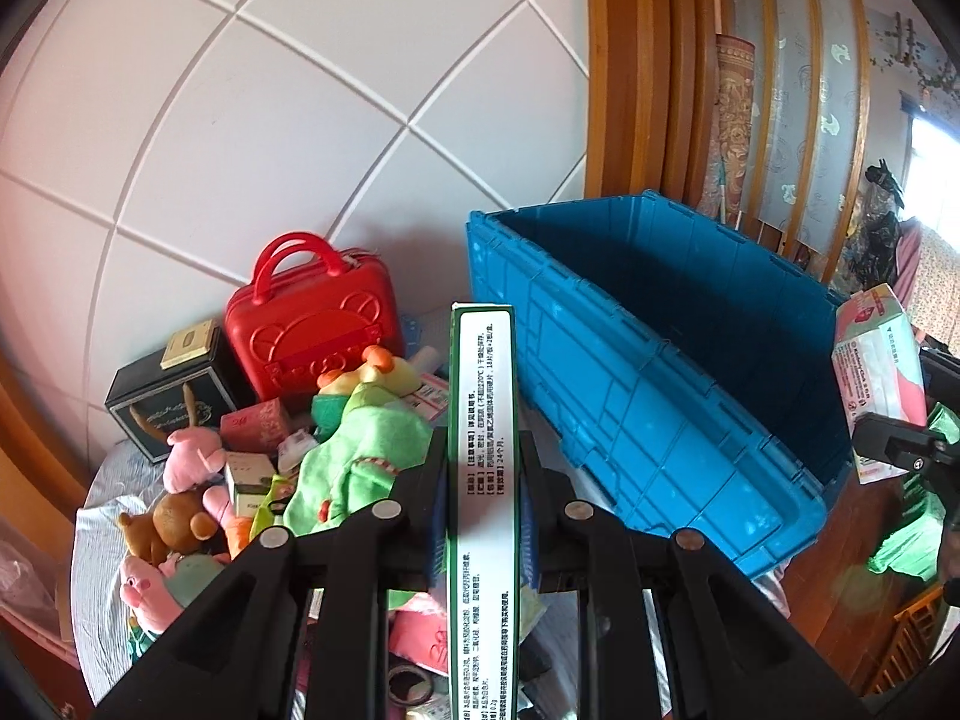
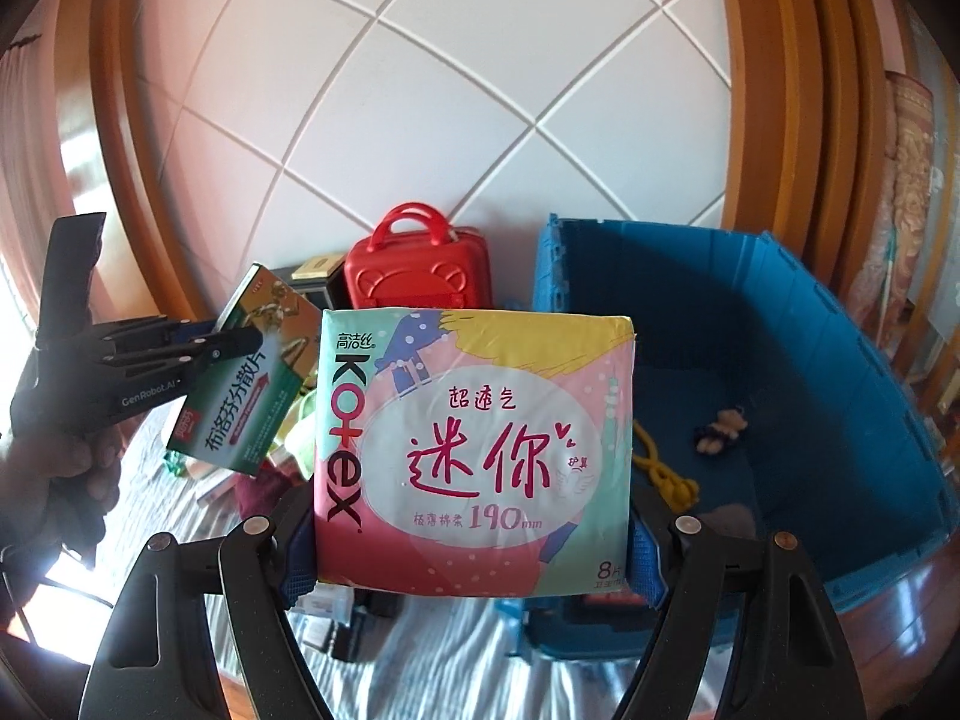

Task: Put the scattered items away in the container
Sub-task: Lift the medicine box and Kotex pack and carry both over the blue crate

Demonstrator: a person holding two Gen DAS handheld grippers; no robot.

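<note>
White tiled wall backs the blue crate. Right gripper clamps a pink pad pack nearest its open mouth; left gripper pinches a green box edgewise, crate to its right.

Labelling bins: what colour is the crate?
Blue crate, clearest in the left wrist view.

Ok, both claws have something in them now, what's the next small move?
Probably carry both across over the blue bin before letting go. The left claw grips a thin green box edge-on, the right claw a pink pad pack, and both hang in front of the open bin, not above it.
</note>
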